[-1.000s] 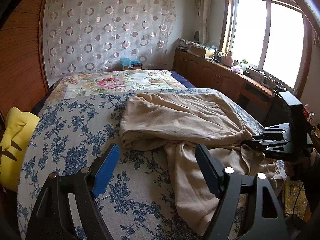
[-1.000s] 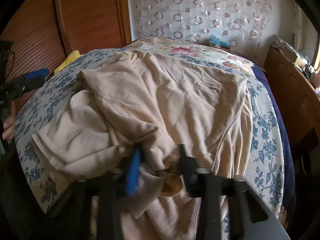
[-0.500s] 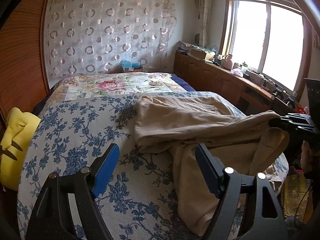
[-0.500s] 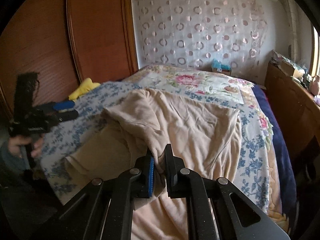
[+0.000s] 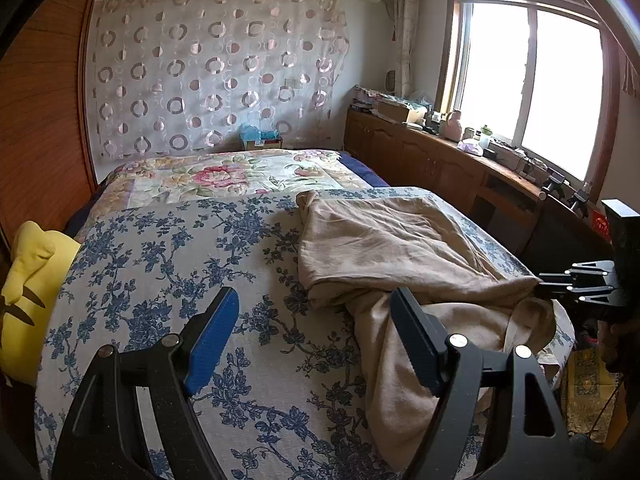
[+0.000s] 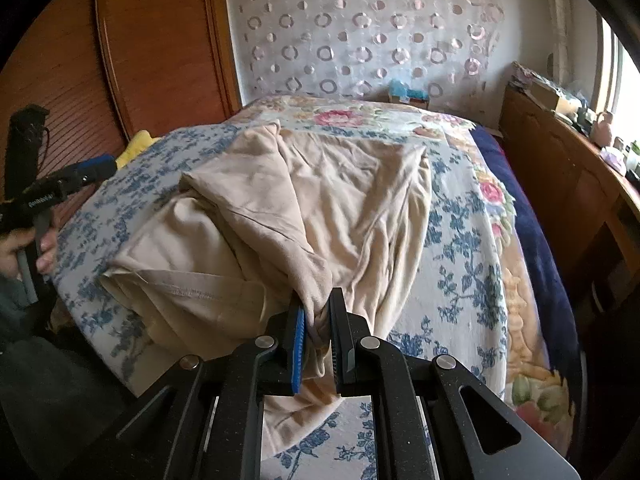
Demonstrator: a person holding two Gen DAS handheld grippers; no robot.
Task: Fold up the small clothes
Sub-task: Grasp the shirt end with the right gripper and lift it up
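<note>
A: Where is the crumpled beige cotton garment point(image 6: 320, 200) kept?

B: On the blue-flowered bedspread point(image 5: 160, 248), one bunched edge clamped by the right gripper point(image 6: 318, 334), presumably for spreading.

A: And the left gripper point(image 5: 312, 320)?

B: Held apart, nothing gripped.

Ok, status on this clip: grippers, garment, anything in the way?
Right gripper shut on beige garment. Left gripper open, empty, above blue floral bedspread. Garment crumpled, unfolded. Nothing in the way.
</note>
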